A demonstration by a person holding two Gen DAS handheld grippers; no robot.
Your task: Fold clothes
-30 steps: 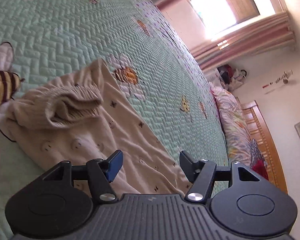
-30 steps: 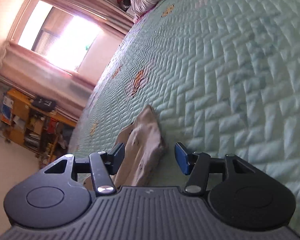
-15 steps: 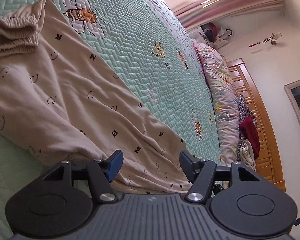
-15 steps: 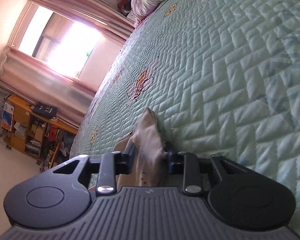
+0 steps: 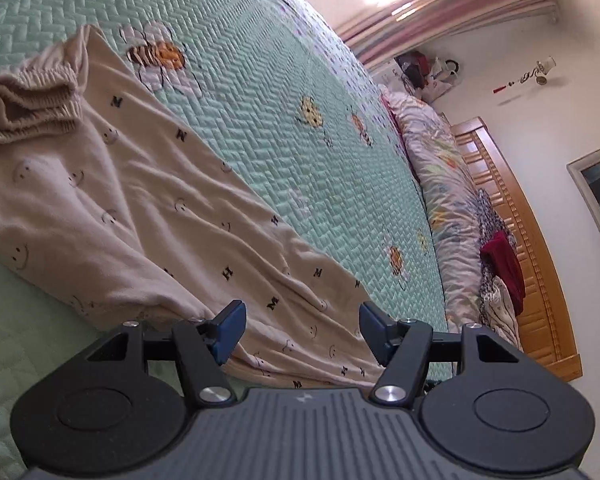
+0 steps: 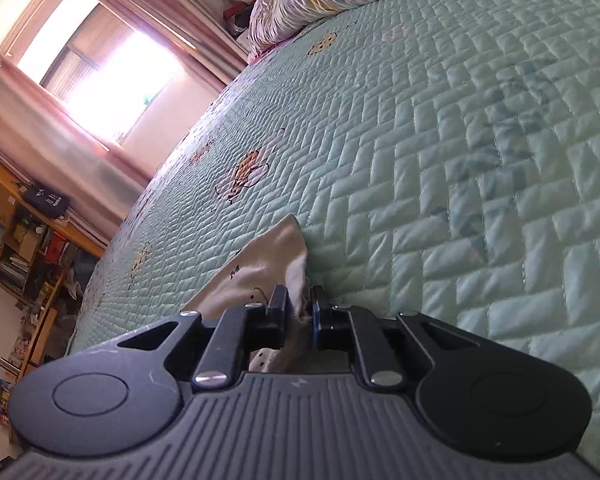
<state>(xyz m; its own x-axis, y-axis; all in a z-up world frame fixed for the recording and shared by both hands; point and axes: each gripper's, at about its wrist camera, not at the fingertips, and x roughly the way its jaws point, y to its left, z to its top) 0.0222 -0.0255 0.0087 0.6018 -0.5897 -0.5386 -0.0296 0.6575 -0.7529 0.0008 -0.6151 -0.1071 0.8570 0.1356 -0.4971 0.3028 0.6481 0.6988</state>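
Beige trousers (image 5: 148, 216) printed with smiley faces and letters lie spread on the mint quilted bedspread (image 5: 260, 104), the elastic waistband (image 5: 32, 100) bunched at the far left. My left gripper (image 5: 300, 320) hovers open over a trouser leg near its hem, its blue pads clear of the cloth. In the right wrist view, my right gripper (image 6: 300, 304) is shut on a corner of the beige trousers (image 6: 268, 260), the cloth pinched between its pads and sticking up beyond them.
A floral duvet (image 5: 452, 200) and a dark red garment (image 5: 504, 268) lie along the wooden headboard (image 5: 532, 248). Curtains and a bright window (image 6: 100, 68) stand beyond the bed. Wooden shelves (image 6: 16, 232) with clutter are past the bed's far edge.
My right gripper closed on the trouser corner that lay between its open jaws. My left gripper slid along the trousers from the waistband end toward the leg hem, still open.
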